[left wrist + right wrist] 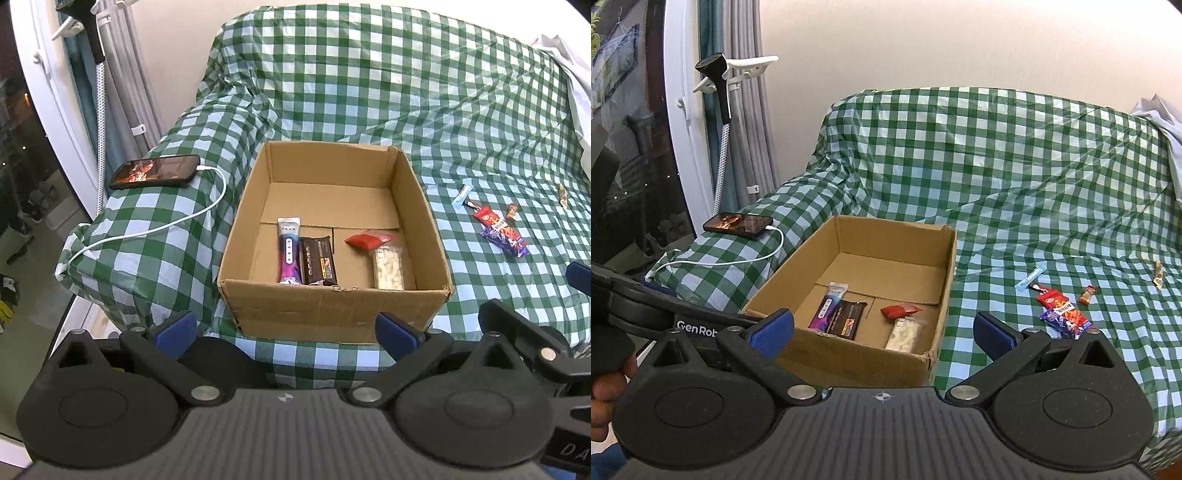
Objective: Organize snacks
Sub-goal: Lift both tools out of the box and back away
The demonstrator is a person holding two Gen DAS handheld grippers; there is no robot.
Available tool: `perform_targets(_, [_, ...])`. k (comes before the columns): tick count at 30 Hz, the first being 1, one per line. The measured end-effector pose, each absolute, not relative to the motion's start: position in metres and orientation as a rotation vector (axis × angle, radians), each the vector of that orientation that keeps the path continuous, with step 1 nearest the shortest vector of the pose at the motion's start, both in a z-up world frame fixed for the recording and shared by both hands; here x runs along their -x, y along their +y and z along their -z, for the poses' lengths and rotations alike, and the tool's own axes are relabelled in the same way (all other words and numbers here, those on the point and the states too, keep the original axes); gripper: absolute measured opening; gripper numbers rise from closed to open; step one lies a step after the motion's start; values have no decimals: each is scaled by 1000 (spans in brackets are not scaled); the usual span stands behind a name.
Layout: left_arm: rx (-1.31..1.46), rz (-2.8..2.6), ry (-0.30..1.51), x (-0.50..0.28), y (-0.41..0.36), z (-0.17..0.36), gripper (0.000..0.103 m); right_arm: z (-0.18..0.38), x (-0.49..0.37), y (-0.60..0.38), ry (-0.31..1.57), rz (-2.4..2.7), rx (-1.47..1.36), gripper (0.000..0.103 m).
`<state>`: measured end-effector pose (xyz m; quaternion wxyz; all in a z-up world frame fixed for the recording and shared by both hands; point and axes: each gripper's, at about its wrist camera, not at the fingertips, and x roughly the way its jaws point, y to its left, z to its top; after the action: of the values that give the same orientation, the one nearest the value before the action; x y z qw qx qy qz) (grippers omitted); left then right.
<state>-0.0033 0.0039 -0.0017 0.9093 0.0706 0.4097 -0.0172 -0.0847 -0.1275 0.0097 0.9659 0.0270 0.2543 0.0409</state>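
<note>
Left gripper (286, 330) sits at the bottom centre of its frame, jaws spread wide, nothing between them. Right gripper (882, 330) likewise — jaws apart, empty, low centre of its own view.

Cardboard box (334, 314) occupies mid-frame on the green-checked cloth (369, 92), top open. Inside, along the near wall, left to right: a purple-and-white bar (289, 254), a dark brown bar (318, 262) touching it, then a clear pack of pale pieces (388, 269) with a red packet (367, 240) lying at its far end. Far half of the box floor is bare.

Loose snacks lie on the cloth right of the box, well apart from it: a light blue stick (462, 195), a red packet (489, 218) overlapping a purple wrapper (508, 243), a small brown candy (511, 211), and a tan wrapper (562, 195) at far right.

Left of frame — a phone (155, 171), screen lit, with a white cable (166, 225) plugged in.
</note>
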Motion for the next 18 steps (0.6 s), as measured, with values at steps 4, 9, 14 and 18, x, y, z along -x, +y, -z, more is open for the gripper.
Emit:
perform_targets(4, [-146,32,853,2,5,4,103,-7,82,-128,523,-82,-59,102])
perform_targets(9, [-152,26,869,-2,4,7,103,-3,79,-127,533,-92,-60,102])
perform_targets(14, [-169,30,886,-9,-2,10,103,2,73,-134,551,-89,-79,102])
perform_targets(18, [-174,35,886,-17,-8,6,103,5,68,-143,551,-75,-106,102])
